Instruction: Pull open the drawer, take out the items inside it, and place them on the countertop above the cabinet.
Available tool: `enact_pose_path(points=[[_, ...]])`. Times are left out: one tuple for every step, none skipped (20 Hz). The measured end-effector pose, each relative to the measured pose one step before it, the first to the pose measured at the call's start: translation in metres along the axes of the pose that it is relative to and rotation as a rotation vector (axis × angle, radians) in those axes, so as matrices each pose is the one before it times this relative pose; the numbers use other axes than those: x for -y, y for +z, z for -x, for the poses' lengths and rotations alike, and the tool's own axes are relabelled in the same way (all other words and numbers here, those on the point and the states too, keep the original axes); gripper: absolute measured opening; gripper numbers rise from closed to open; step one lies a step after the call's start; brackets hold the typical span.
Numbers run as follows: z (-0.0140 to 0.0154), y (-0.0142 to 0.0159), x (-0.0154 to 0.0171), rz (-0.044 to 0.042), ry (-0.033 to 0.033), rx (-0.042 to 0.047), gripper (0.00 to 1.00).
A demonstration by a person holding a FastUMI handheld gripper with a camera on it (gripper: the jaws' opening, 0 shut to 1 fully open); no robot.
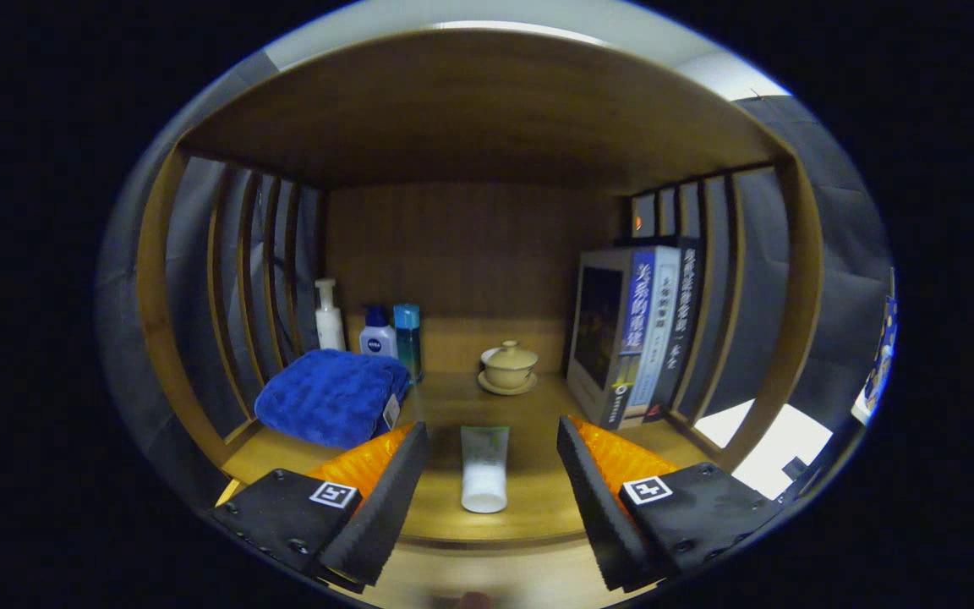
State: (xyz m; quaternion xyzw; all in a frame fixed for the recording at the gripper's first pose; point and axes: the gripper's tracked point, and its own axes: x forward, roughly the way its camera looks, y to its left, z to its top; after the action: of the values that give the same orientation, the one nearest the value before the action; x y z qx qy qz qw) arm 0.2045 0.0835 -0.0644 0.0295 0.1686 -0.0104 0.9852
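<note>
Your fingers [491, 474] stand spread wide and grip nothing. Between them, on the wooden desk [529, 499] above the cabinet, a tube [484, 468] stands on its cap, near the front edge and clear of both fingers. It looks like an item out of the drawer, already set down where the task wants it. The drawer itself lies somewhere below; I cannot tell from here whether anything is left in it.

Around the tube the desk is crowded. A folded blue towel [331, 396] fills the front left corner, just beyond your left finger. Behind it, along the back edge, stand a white pump bottle [329, 317], a blue-capped lotion bottle [377, 334] and a teal box [407, 337]. A small lidded cup on a saucer [508, 368] sits mid-desk, well behind the tube. A row of books [639, 334] leans against the right-hand slats.

My reading is that you are in the release-and-retreat step. To do it well:

- Keep the fingers as wide as they are; the tube is tall and narrow on a small cap, so a brush from either finger would likely tip it.
- Draw straight back along the line you are facing, without swinging sideways toward the towel or books.
- Only once the fingers have cleared the front edge should you drop toward the drawer.
- Set any further item in the bare strip between the tube and the books.
</note>
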Motion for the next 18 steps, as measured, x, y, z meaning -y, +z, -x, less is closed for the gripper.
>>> enact_pose_path(points=[[0.01296, 0.00921, 0.00009, -0.00157, -0.00240, 0.03777, 0.98], [0.01393, 0.00854, 0.00239, 0.00646, -0.00651, 0.03744, 0.98], [0.01297, 0.00703, 0.00301, 0.01165, -0.01077, 0.03445, 0.98], [0.01387, 0.00598, 0.00367, 0.01196, -0.01039, 0.02703, 0.98], [0.01345, 0.00273, 0.00167, 0.00861, -0.00563, 0.01562, 0.98], [0.01247, 0.00177, 0.00096, 0.00283, -0.00260, 0.00653, 0.98], [0.01108, 0.00180, -0.00083, 0.00292, -0.00111, 0.00835, 0.98], [0.00975, 0.00225, 0.00016, -0.00081, -0.00211, 0.01109, 0.98], [0.00958, 0.00369, -0.00073, -0.00664, 0.00372, 0.01965, 0.98], [0.00984, 0.00386, -0.00170, -0.00881, 0.00765, 0.02146, 0.98], [0.01004, 0.00467, -0.00156, -0.00545, 0.00230, 0.01734, 0.98], [0.00859, 0.00024, 0.00202, 0.00445, -0.00693, 0.00855, 0.98], [0.00755, -0.00190, 0.00338, 0.00766, -0.00749, -0.00118, 0.98], [0.00782, -0.00403, 0.00228, 0.00899, -0.00541, -0.00474, 0.98], [0.00854, -0.00414, -0.00053, 0.00359, 0.00120, -0.00069, 0.98], [0.00700, -0.00217, -0.00132, 0.00158, 0.00772, 0.00785, 0.98], [0.00791, 0.00033, -0.00289, -0.00121, 0.00871, 0.01068, 0.98], [0.00731, -0.00156, -0.00176, -0.00737, 0.00933, 0.00955, 0.98]])
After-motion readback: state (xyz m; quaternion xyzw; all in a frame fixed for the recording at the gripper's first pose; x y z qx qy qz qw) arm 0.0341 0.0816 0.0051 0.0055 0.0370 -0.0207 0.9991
